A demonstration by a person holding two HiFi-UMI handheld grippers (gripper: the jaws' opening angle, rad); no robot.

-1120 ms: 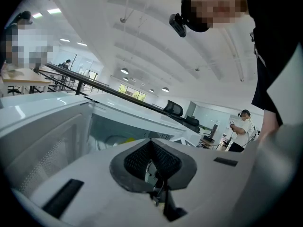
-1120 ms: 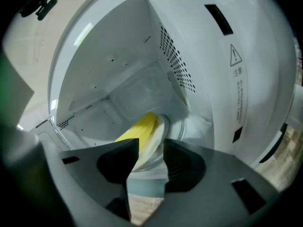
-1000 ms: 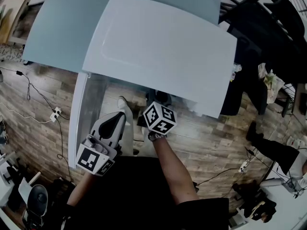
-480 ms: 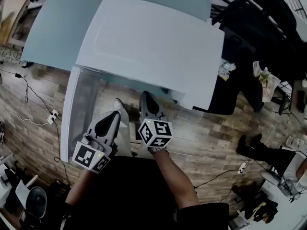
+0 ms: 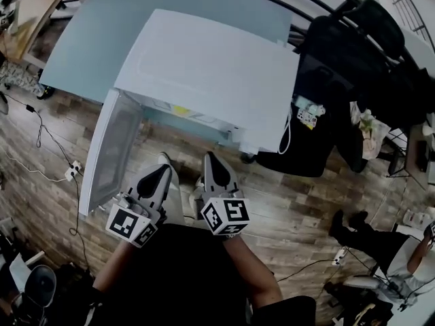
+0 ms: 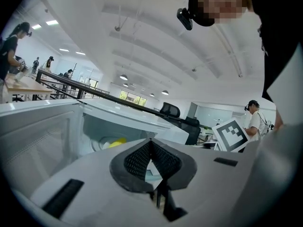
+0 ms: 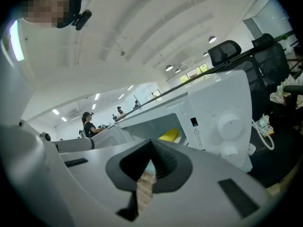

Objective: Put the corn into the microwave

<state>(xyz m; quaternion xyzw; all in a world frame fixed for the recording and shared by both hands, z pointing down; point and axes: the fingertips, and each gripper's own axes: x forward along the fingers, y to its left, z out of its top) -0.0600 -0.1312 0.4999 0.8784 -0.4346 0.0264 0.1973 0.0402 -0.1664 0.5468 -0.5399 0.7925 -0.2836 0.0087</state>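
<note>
Pointing at the open microwave [image 5: 211, 80], left tool [image 5: 164, 168] and right tool [image 5: 209, 157] hover side by side. Both are closed and empty

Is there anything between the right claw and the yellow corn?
Nothing. In the right gripper view the shut right claw points toward the corn inside the open microwave, with only empty air between them.

Glossy white microwave [image 5: 211, 80] stands above wood-plank floor [image 5: 299, 202].
</note>
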